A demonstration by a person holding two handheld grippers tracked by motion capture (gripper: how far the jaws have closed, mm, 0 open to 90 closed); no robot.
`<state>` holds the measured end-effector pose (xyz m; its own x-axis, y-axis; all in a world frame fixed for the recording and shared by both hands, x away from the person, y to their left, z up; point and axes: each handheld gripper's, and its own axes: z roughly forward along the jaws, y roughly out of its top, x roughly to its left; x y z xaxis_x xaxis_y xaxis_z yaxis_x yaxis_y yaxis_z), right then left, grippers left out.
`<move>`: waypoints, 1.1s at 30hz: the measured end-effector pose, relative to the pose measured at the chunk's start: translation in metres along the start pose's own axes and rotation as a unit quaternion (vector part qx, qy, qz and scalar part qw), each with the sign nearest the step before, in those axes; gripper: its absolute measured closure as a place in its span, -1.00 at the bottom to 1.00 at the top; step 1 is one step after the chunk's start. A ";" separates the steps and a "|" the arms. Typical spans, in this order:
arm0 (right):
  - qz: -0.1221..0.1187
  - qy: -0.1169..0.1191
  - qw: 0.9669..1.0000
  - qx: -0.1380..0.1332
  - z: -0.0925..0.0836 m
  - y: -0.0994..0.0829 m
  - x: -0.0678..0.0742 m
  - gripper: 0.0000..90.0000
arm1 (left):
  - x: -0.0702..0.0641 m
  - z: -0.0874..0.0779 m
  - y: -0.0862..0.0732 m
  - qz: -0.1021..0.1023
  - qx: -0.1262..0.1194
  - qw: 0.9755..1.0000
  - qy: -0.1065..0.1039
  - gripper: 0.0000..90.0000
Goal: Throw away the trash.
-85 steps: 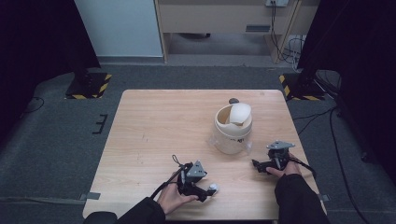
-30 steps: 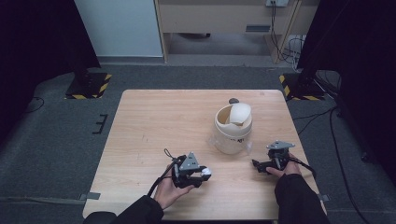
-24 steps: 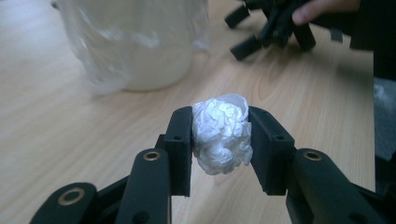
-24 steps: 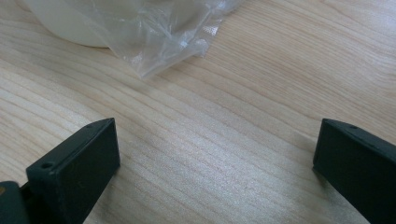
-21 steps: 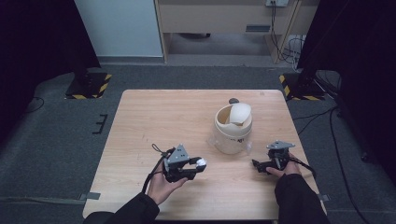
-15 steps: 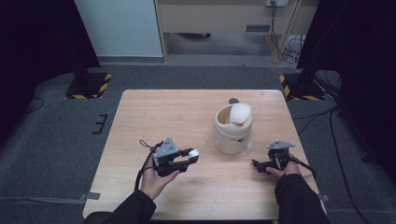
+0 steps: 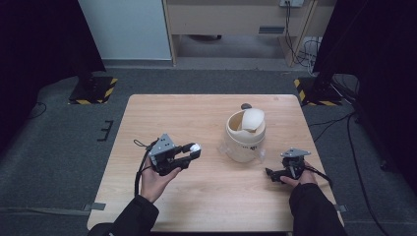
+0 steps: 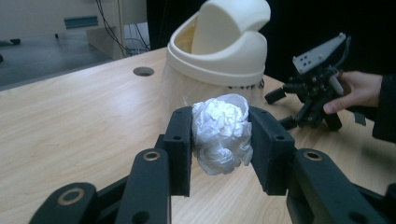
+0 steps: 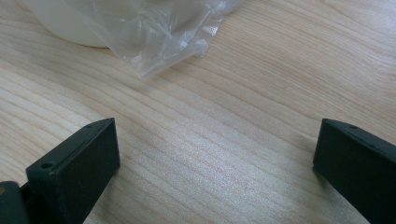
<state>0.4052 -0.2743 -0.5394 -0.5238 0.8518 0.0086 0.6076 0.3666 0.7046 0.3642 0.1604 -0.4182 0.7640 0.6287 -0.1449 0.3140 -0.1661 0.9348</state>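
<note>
High view: the left gripper (image 7: 189,153) hangs above the table (image 7: 196,113), left of the cream bin (image 7: 245,135), its jaws pinched on a crumpled white wad (image 8: 220,132). The right gripper (image 7: 273,175) rests near the bin's right side, jaws spread wide with nothing between them. The likely step is dropping the wad in. Carry it high enough to clear the rim, aim for the gap beside the tilted lid (image 7: 252,119), and part the jaws only once over the opening.
</note>
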 end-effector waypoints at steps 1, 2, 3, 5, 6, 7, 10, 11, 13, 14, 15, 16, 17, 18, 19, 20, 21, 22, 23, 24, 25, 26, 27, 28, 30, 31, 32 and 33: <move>0.000 0.000 1.000 0.000 0.000 0.000 0.000 -0.99 | 0.001 0.000 0.001 -0.002 -0.002 1.000 0.002 0.38; 0.000 0.000 1.000 0.000 0.000 0.000 0.000 -0.99 | 0.003 0.000 0.003 -0.004 -0.005 1.000 0.002 0.38; 0.000 0.000 1.000 0.000 0.000 0.000 0.000 -0.99 | 0.004 0.000 0.005 -0.006 -0.010 1.000 0.004 0.38; 0.000 0.000 1.000 0.000 0.000 0.000 0.000 -0.99 | 0.007 0.001 0.009 -0.005 -0.014 1.000 0.007 0.38; 0.000 0.000 1.000 0.000 0.000 0.000 0.000 -0.99 | 0.008 0.001 0.011 -0.005 -0.017 1.000 0.009 0.38; 0.000 0.000 1.000 0.000 0.000 0.000 0.000 -0.99 | 0.009 0.003 0.014 -0.006 -0.022 1.000 0.010 0.38; 0.000 0.000 1.000 0.000 0.000 0.000 0.000 -0.99 | 0.013 0.006 0.020 -0.003 -0.028 0.999 0.015 0.37; 0.000 0.000 1.000 0.000 0.000 0.000 0.000 -0.99 | 0.014 0.008 0.022 -0.003 -0.030 0.999 0.016 0.37; 0.000 0.000 1.000 0.000 0.000 0.000 0.000 -0.99 | 0.015 0.009 0.025 -0.002 -0.033 0.999 0.017 0.37; 0.000 0.000 1.000 0.000 0.000 0.000 0.000 -0.99 | 0.016 0.011 0.027 -0.001 -0.034 0.999 0.018 0.37; 0.000 0.000 1.000 0.000 0.000 0.000 0.000 -0.99 | 0.017 0.012 0.030 0.000 -0.036 0.999 0.018 0.37; 0.000 0.000 1.000 0.000 0.000 0.000 0.000 -0.99 | 0.017 0.014 0.032 0.000 -0.038 0.999 0.018 0.37; 0.000 0.000 1.000 0.000 0.000 0.000 0.000 -0.99 | 0.017 0.016 0.034 0.001 -0.040 0.999 0.017 0.36; 0.000 0.000 1.000 0.000 0.000 0.000 0.000 -0.99 | 0.018 0.018 0.035 0.000 -0.041 0.999 0.017 0.35; 0.000 0.000 1.000 0.000 0.000 0.000 0.000 -0.99 | 0.018 0.020 0.037 0.002 -0.041 0.999 0.018 0.35; 0.000 0.000 1.000 0.000 0.000 0.000 0.000 -0.99 | 0.019 0.023 0.039 0.003 -0.041 0.999 0.018 0.35; 0.000 0.000 1.000 0.000 0.000 0.000 0.000 -0.99 | 0.019 0.024 0.041 0.002 -0.044 0.999 0.018 0.35; 0.000 0.000 1.000 0.000 0.000 0.000 0.000 -0.99 | 0.020 0.026 0.042 0.001 -0.045 0.999 0.018 0.35; 0.000 0.000 1.000 0.000 0.000 0.000 0.000 -0.99 | 0.020 0.026 0.042 0.001 -0.045 0.999 0.018 0.35; 0.000 0.000 1.000 0.000 0.000 0.000 0.000 -0.99 | 0.020 0.028 0.044 0.001 -0.049 0.999 0.018 0.35; 0.000 0.000 1.000 0.000 0.000 0.000 0.000 -0.99 | 0.020 0.029 0.045 0.000 -0.048 0.999 0.018 0.35; 0.000 0.000 1.000 0.000 0.000 0.000 0.000 -0.99 | 0.020 0.031 0.047 0.002 -0.048 0.999 0.019 0.35; 0.000 0.000 1.000 0.000 0.000 0.000 0.000 -0.99 | 0.021 0.033 0.049 0.001 -0.048 0.999 0.018 0.35; 0.000 0.000 1.000 0.000 0.000 0.000 0.000 -0.99 | 0.021 0.034 0.050 0.001 -0.049 0.999 0.017 0.35; 0.000 0.000 1.000 0.000 0.000 0.000 0.000 -0.99 | 0.020 0.039 0.054 0.003 -0.051 0.999 0.016 0.35; 0.000 0.000 1.000 0.000 0.000 0.000 0.000 -0.99 | 0.019 0.043 0.057 0.004 -0.050 0.999 0.014 0.35; 0.000 0.000 1.000 0.000 0.000 0.000 0.000 -0.99 | 0.019 0.043 0.057 0.004 -0.050 0.999 0.014 0.35; 0.000 0.000 1.000 0.000 0.000 0.000 0.000 -0.99 | 0.019 0.046 0.059 0.006 -0.051 0.999 0.014 0.35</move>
<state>0.4052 -0.2743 -0.5394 -0.5242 0.8516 0.0091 0.6079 0.3666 0.7043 0.4228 0.1278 -0.3807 0.7513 0.6479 -0.1254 0.2446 -0.0970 0.9647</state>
